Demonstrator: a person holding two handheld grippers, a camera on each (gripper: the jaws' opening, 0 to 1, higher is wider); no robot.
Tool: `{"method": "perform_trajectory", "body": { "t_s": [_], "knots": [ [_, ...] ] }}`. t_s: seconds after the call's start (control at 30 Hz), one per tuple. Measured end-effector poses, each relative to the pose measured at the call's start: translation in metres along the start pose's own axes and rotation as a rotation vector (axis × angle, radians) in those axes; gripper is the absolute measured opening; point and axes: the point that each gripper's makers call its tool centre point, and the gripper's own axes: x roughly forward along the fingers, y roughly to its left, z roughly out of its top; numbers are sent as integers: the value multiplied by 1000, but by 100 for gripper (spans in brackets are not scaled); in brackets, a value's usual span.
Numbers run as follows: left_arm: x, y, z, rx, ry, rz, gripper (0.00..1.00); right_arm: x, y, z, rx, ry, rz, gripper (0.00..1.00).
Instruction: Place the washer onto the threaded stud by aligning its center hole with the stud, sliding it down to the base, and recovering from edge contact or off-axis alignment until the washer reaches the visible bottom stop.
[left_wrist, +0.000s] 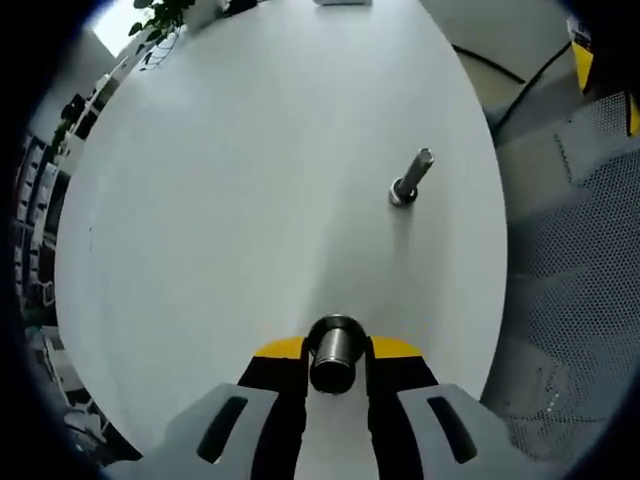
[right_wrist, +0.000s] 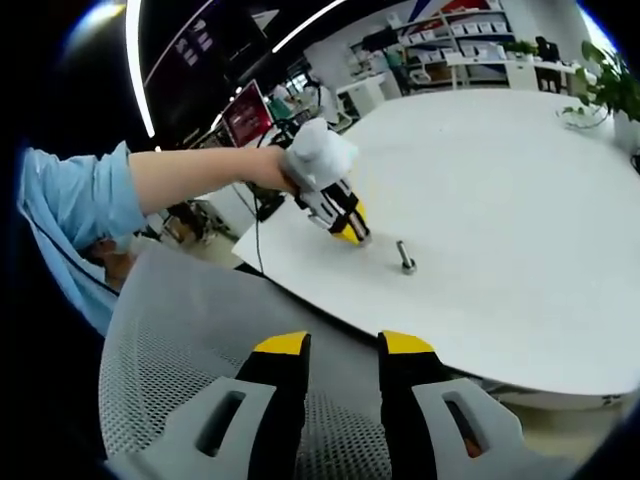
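the left gripper (left_wrist: 335, 385) is clamped on a short dark metal cylinder (left_wrist: 334, 352), seemingly a nut or sleeve with a round bore; it is taken here as the washer piece, though whether it is a flat washer cannot be told. it is held just past the yellow jaw tips, bore facing forward, low over the white table (left_wrist: 250, 200) near its edge on the chair side. the threaded stud (left_wrist: 411, 178) is seen standing on the table ahead and off to the right in the left gripper view, near the table's edge, leaning in the picture, which may be fisheye effect. a wider collar is seen at its base, probably the bottom stop. stud and held piece are well apart.

in the right gripper view the left gripper (right_wrist: 345, 222) is seen near the table edge, just beside the stud (right_wrist: 405, 257) but not touching. the right gripper (right_wrist: 342, 350) is held with jaws apart, nothing between them, over a mesh chair back (right_wrist: 200, 320), off the table.

judgement: the step in hand is the approach, nothing threaded yet. the bore should be brought directly above the stud tip, axis matched to the stud before lowering. if the rim catches, it should be lifted slightly and re-centred, not forced. the stud is unheld and could be tipped by a sideways push.
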Motion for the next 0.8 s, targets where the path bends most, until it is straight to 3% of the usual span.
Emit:
{"method": "perform_trajectory", "body": {
  "t_s": [0.13,0.2,0.33,0.5,0.67,0.77,0.8],
  "knots": [
    [-13,-2,-6,20,-6,28,21,0,0,0,-3,1,2,29],
    [-24,7,-7,27,-32,97,25,0,1,-1,-9,4,5,30],
    [-62,0,-20,-27,-86,136,25,1,1,-1,-19,12,5,30],
    [-119,-9,-37,-53,-180,256,25,1,3,-5,-12,34,12,32],
    [-181,-13,-59,-192,-319,365,23,2,7,-10,-40,76,29,32],
    [-205,-20,-68,-238,-389,387,23,2,7,-11,-43,84,34,32],
    [-218,-19,-72,-328,-449,425,23,2,8,-12,-44,87,36,32]
  ]
}}
